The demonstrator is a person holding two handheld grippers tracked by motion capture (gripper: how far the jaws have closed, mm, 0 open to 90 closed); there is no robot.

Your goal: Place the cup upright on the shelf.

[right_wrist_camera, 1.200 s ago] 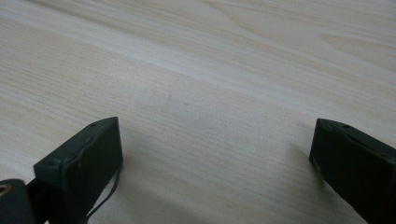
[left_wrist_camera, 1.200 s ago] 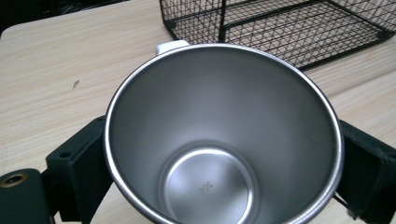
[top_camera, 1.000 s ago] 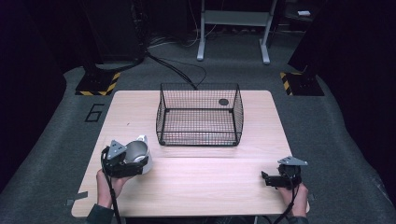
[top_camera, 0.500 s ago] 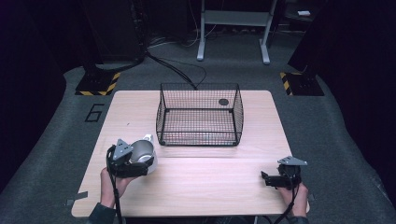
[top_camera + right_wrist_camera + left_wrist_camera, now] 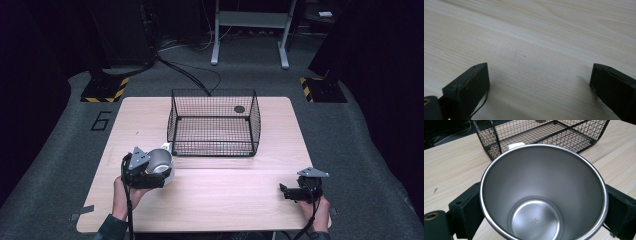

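Wire basket standing at table centre-far, open at top, walling off the middle. Bare strips of wood to left and right of basket, and a broad near band between the two grippers. Steel cup clamped in left gripper, just near-left of basket corner, nearly touching. Right gripper at near-right edge, jaws wide apart over bare wood.

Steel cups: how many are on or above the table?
1. The shiny stainless-steel cup is clamped in the left gripper, beside the black wire basket.
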